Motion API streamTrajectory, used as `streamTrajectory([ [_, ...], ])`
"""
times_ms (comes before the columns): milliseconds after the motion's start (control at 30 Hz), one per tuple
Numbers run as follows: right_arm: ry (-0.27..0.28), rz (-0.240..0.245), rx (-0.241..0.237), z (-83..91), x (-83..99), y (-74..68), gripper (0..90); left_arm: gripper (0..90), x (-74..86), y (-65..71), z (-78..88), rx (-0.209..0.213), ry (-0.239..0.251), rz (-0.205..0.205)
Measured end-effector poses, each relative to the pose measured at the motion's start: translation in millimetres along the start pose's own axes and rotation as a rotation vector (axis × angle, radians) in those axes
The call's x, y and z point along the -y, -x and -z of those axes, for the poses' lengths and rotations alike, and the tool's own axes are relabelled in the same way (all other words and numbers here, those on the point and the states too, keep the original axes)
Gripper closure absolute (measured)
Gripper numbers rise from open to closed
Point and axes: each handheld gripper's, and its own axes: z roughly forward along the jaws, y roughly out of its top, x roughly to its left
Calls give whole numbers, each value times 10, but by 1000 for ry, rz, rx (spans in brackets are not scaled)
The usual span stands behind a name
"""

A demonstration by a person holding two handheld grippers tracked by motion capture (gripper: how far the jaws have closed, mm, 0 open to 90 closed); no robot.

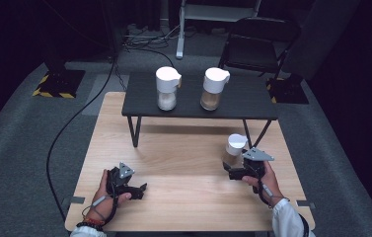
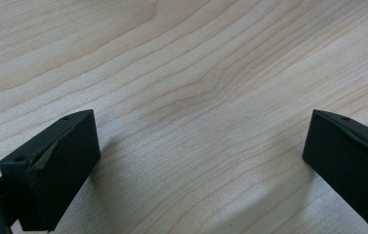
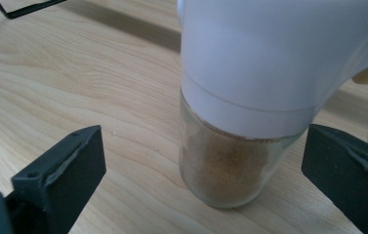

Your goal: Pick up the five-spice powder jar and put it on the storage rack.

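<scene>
Shaker jar: a glass jar (image 1: 234,150) with a white cap stands upright on the right part of the light wooden desk (image 1: 183,148), just ahead of the right gripper (image 1: 236,173).
High view adds: two more white-capped jars on a low dark shelf table (image 1: 139,101) at the far side of the desk, the left jar (image 1: 167,89) with pale contents, the right jar (image 1: 214,89) with brownish contents; a folding chair (image 1: 257,42) on the floor beyond.
Right gripper view adds: brown powder fills the lower part of the near jar (image 3: 230,165); its white cap (image 3: 269,58) flares into a spout to one side.
Left gripper view adds: bare wood grain of the desk (image 2: 196,73) between the jaws.
Writing: no label or brand can be read on any jar.
Right gripper jaws: wide apart, one on each side of the jar's glass base, neither touching it as far as can be seen.
Left gripper (image 1: 141,190): jaws wide apart, holding nothing, low over the desk's near left part.
Hands: each gripper is held in a person's hand at the near edge.
</scene>
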Motion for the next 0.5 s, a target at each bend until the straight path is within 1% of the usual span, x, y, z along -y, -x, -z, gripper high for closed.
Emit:
streamTrajectory([
  [133,2,-26,-1,-35,-10,14,23,2,0,0,0,0,0,0],
  [367,2,-33,8,-117,-29,14,27,2,0,0,0,0,0,0],
  [500,10,-49,11,-165,-42,19,31,2,0,0,0,0,0,0],
])
